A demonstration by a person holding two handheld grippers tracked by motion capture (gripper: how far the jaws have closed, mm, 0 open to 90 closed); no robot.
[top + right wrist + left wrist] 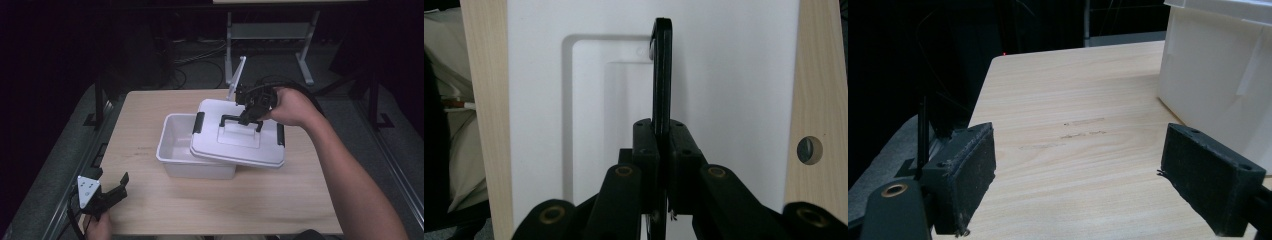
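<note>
A white plastic bin (pixel 176 145) stands mid-table. Its white lid (pixel 235 142) with black side latches sits skewed over the bin's right part, tilted, leaving the left of the bin uncovered. My right gripper (pixel 248 116) is shut on the lid's black handle (pixel 239 120); in the right gripper view the handle (pixel 662 75) runs upright between the clamped jaws of the right gripper (pixel 662 145) over the lid (pixel 734 100). My left gripper (pixel 117 187) rests open at the table's front left corner; in the left gripper view the left gripper (pixel 1078 185) has bare tabletop between its pads and the bin's wall (pixel 1208 80) at right.
The light wooden table (pixel 150 205) has free surface in front of and left of the bin. A white stand (pixel 236 77) leans behind the table's far edge. A white-legged table frame (pixel 270 32) and cables lie on the floor beyond. A round hole (pixel 809 149) marks the tabletop.
</note>
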